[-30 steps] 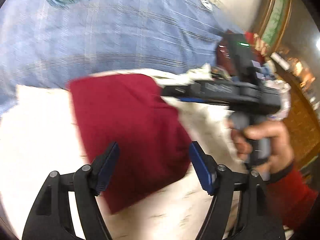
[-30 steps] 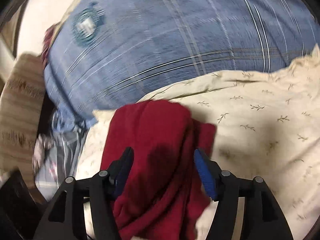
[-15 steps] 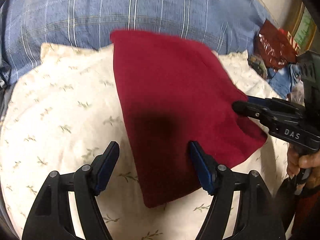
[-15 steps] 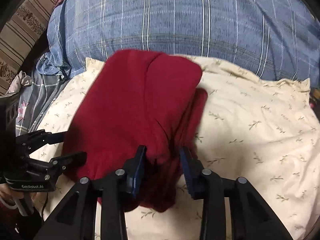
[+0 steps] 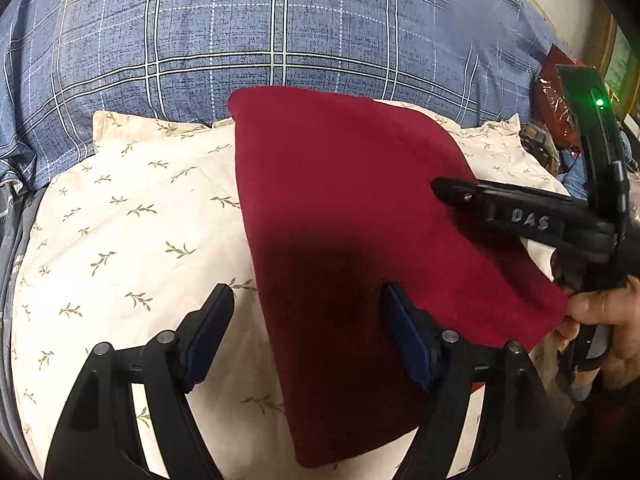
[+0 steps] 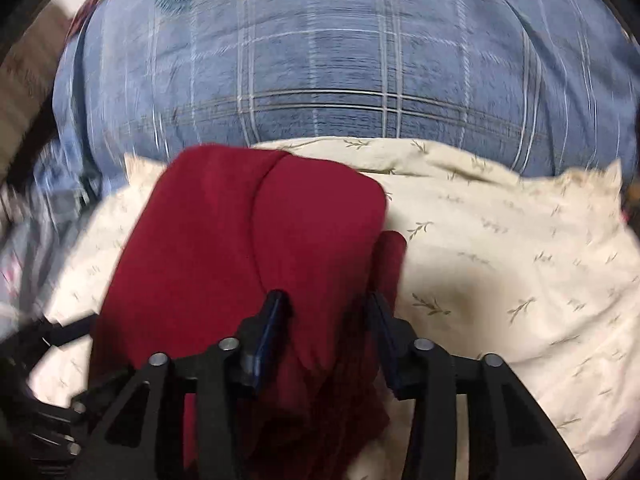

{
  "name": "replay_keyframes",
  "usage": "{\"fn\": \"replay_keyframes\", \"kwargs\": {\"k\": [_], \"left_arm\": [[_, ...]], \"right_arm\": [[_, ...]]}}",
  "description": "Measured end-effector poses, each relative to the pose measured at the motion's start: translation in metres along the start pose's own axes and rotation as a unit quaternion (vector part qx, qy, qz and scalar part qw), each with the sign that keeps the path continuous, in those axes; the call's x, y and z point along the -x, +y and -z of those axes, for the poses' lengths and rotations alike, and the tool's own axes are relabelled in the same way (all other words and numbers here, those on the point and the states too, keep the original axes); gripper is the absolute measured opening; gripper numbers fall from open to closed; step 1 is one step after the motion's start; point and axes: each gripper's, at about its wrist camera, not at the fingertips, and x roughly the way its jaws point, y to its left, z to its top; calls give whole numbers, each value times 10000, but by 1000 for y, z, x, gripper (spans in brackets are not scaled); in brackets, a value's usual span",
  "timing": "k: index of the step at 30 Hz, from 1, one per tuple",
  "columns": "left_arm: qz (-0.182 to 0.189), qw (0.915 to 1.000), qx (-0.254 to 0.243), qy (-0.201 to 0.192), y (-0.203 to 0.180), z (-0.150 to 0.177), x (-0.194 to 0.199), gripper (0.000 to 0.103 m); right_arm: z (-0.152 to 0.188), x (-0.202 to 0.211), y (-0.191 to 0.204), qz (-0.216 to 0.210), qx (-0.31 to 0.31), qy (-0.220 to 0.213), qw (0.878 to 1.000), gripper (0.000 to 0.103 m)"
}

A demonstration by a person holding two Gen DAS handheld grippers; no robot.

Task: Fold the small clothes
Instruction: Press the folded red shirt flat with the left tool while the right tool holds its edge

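Red cloth (image 5: 360, 248) now lies folded flat on the cream pillow (image 5: 132, 216). The left gripper (image 5: 304, 332) has opened wide and empty; the right gripper (image 6: 324, 320) has just loosened, half open, the cloth between its jaws. This fold seems done.

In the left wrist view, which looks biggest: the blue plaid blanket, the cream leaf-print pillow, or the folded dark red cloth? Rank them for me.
As they look in that view:
1. Blue plaid blanket, spanning the whole top.
2. Cream leaf-print pillow, partly hidden under the cloth.
3. Folded dark red cloth; it lies nearer the camera, so its gap to the pillow is unsure.

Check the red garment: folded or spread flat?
Folded. The red garment shows one layer lapped over another, a curved edge across its top, more bunched cloth beneath, on the cream pillow.
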Motion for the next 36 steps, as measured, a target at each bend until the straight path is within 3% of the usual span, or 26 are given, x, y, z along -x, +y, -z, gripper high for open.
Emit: {"fn": "replay_keyframes", "kwargs": {"k": [4,9,14,19,21,23,28,33,36], "left_arm": [[-94,9999,-40,-38,-4,-1,1,77],[-141,9999,-29,-32,-4,0,2,77],[-188,9998,-34,-30,-6,1,2,77],[-223,9997,-33,-28,-7,3,0,77],[-206,9998,-10,-22,-7,4,0,77],[-178,9998,11,-1,-6,6,1,77],[-130,9999,16,-31,-7,10,9,77],[-123,9999,114,9,-6,12,6,77],[-125,9999,96,-53,-6,10,11,77]], "right_arm": [[3,23,3,-23,52,-45,10000,48],[18,70,30,-243,333,-456,9981,51],[31,67,41,-192,497,-313,9981,49],[44,55,29,-268,211,-33,9994,49],[51,50,27,-260,234,60,9994,40],[56,52,28,-290,358,42,9989,23],[64,68,19,-251,364,-30,9990,4],[70,60,15,-221,289,82,9993,4],[64,74,15,-349,210,-55,9992,12]]}}
